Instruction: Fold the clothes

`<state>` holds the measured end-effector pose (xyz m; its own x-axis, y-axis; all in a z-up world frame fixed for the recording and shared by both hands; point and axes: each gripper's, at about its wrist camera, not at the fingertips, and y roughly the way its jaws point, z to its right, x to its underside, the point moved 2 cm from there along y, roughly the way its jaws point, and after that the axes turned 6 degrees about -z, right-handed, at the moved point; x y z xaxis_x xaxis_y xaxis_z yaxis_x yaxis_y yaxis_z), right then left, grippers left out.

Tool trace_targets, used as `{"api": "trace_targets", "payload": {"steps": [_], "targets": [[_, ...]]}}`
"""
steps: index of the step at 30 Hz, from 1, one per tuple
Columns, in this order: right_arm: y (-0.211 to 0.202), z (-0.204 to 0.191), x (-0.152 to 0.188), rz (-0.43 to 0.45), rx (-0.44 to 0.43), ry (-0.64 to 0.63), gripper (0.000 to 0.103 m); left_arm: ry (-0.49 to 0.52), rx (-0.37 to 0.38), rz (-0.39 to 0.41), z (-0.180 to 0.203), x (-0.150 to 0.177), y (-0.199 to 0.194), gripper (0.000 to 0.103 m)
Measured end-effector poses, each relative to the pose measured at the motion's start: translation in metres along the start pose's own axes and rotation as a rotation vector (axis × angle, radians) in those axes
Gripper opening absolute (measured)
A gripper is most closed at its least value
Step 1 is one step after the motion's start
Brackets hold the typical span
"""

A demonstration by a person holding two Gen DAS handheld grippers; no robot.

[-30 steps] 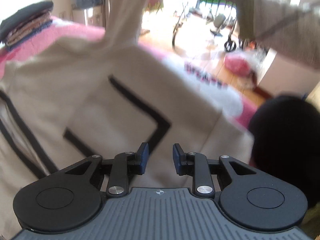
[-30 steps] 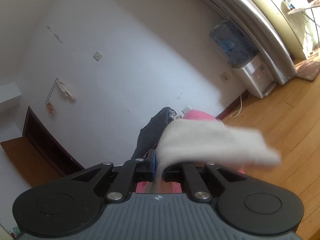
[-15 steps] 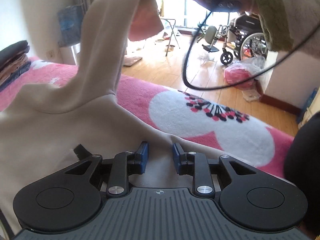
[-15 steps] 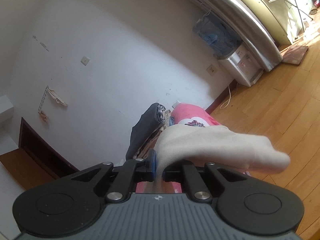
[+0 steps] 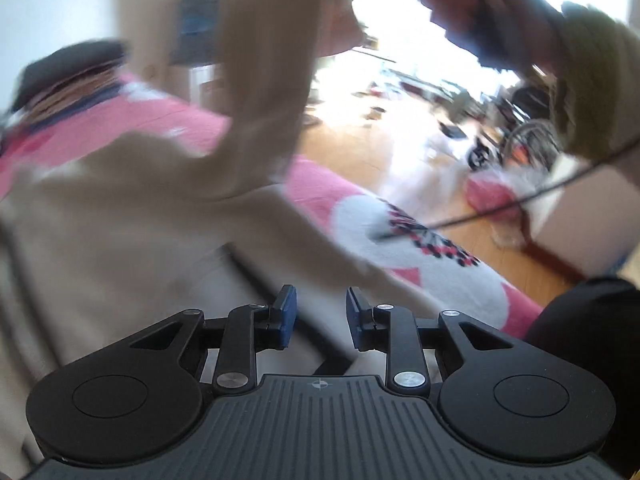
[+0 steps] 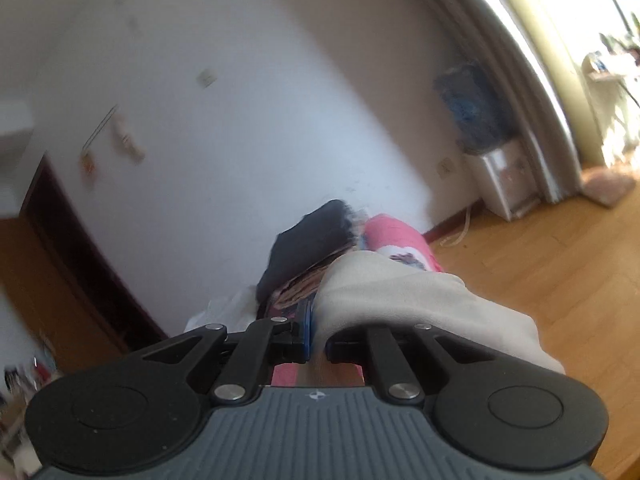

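A beige garment with black stripes (image 5: 132,216) lies spread over a pink flowered blanket (image 5: 404,240). One sleeve (image 5: 260,80) is pulled up high from it. In the right wrist view my right gripper (image 6: 316,332) is shut on the beige sleeve end (image 6: 400,292), which drapes over its right finger. That gripper, held by a hand (image 5: 472,12), is also seen at the top of the left wrist view. My left gripper (image 5: 321,312) hovers just above the garment's body, open, with nothing between its fingers. The left wrist view is blurred.
A stack of folded clothes with a dark item on top (image 5: 68,76) (image 6: 308,240) sits at the blanket's far end by the wall. A water dispenser (image 6: 492,160) stands beyond it. Wooden floor (image 6: 560,264) lies beside the bed, with a wheelchair (image 5: 520,136) farther off.
The right gripper has kept the sleeve raised and swung a little. The left gripper has shifted over the garment, so a black stripe shows again under its open fingers.
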<state>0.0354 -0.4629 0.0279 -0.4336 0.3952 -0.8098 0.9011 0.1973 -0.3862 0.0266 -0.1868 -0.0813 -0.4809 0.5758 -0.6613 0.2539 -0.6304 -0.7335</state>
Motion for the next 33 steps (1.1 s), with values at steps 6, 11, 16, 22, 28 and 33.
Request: {"api": "trace_targets", "payload": {"steps": [6,11,16,22,28,33], "targets": [[0.033,-0.178,0.099,-0.259,-0.045,-0.845,0.019,-0.391,-0.180,0.017,-0.071,0.068,-0.089,0.035],[0.065,-0.248,0.260,-0.489,-0.061,-1.413,0.053,-0.644,-0.247,0.058,-0.110,0.113,-0.137,0.040],[0.054,-0.253,0.310,-0.465,0.040,-1.606,0.067,-0.694,-0.227,0.099,-0.120,0.111,-0.139,0.045],[0.027,-0.236,0.280,-0.518,0.033,-1.191,0.067,-0.734,-0.161,0.189,-0.128,0.097,-0.127,0.052],[0.003,-0.212,0.249,-0.563,0.007,-0.711,0.067,-0.769,-0.165,0.212,-0.153,0.075,-0.102,0.064],[-0.016,-0.189,0.228,-0.557,-0.005,-0.329,0.067,-0.748,-0.260,0.122,-0.186,0.047,-0.067,0.065]]}}
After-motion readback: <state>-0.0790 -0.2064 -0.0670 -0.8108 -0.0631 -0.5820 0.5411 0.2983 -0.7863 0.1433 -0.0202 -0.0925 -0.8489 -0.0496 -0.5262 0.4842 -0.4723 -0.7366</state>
